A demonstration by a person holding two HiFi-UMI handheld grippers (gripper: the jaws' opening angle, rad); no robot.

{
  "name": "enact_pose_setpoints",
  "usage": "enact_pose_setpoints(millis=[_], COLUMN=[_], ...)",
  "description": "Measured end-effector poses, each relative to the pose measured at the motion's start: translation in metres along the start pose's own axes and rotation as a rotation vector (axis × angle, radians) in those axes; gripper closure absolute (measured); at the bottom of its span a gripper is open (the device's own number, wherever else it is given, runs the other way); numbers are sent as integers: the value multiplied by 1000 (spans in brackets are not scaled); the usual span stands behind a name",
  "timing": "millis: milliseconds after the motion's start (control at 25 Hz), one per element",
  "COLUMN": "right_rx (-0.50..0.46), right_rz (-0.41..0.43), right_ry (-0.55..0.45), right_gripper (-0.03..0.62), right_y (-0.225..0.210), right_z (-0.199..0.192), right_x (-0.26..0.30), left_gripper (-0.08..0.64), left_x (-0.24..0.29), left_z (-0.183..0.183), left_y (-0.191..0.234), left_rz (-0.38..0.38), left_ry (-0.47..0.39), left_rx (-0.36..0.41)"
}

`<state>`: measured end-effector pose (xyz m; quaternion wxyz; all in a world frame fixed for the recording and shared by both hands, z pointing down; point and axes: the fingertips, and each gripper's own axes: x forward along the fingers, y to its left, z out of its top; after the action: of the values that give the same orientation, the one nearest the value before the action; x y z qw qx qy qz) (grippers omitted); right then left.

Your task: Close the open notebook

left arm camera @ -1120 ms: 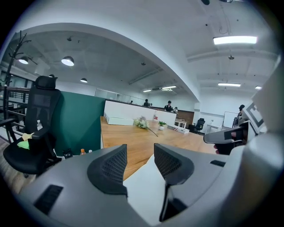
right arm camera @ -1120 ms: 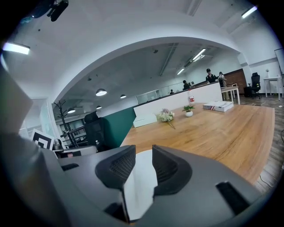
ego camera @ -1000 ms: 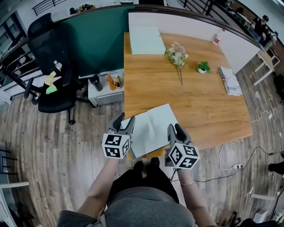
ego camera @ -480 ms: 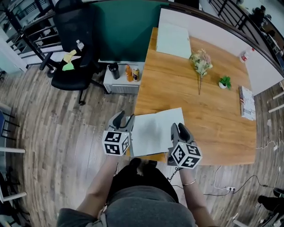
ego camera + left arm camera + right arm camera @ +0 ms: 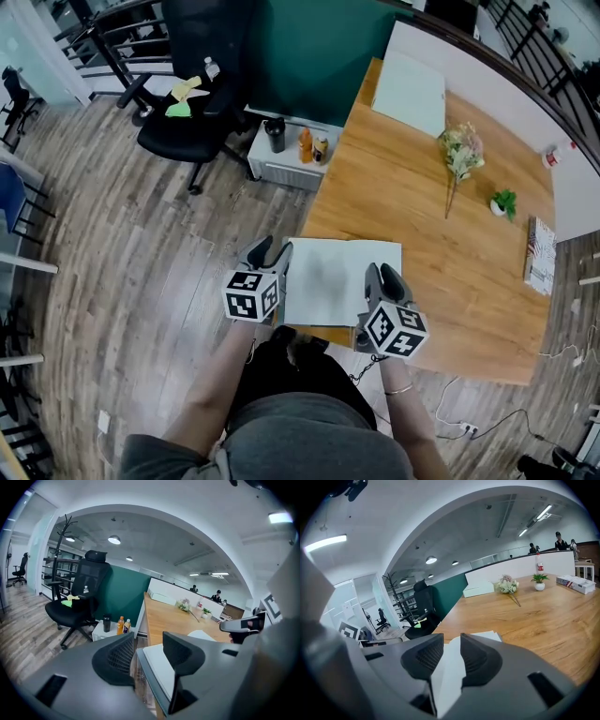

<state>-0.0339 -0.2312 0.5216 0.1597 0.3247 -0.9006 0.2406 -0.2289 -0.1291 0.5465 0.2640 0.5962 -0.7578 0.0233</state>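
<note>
The open notebook (image 5: 339, 279) lay flat at the wooden surface's (image 5: 450, 244) 6 o'clock edge. The left gripper (image 5: 269, 251) sat at its 9 o'clock side, fingers (image 5: 117, 658) spread with the page edge between them, unpinched. At 3 o'clock, the right gripper (image 5: 383, 274) had its fingers (image 5: 474, 657) narrowly apart around a page.

Grey plastic left gripper (image 5: 270, 251) sat lower centre-left in head view, jaws apart. Grey plastic right gripper (image 5: 382, 277) sat lower centre-right, jaws narrowly apart. Both forearms (image 5: 217, 375) reached forward.

Office: swivel chair (image 5: 187, 141), wooden desk (image 5: 412, 202).
</note>
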Motion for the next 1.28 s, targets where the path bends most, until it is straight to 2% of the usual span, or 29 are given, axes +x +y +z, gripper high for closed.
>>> enact_pose_setpoints(millis=[360,920,1280], right_rx=[1,0,9], right_rz=[15,9,0], right_ry=[44,57,51], right_gripper=[477,482,483], right_y=[1,7,11], right_z=[-10,-13,-13], right_x=[6,7,10], left_gripper=[377,377,377], left_x=[11,21,25], left_z=[-24,-49,-54], left_y=[1,8,8], left_rz=[14,5,-45], left_ry=[58,155,202], left_rx=[-36,-67,-86])
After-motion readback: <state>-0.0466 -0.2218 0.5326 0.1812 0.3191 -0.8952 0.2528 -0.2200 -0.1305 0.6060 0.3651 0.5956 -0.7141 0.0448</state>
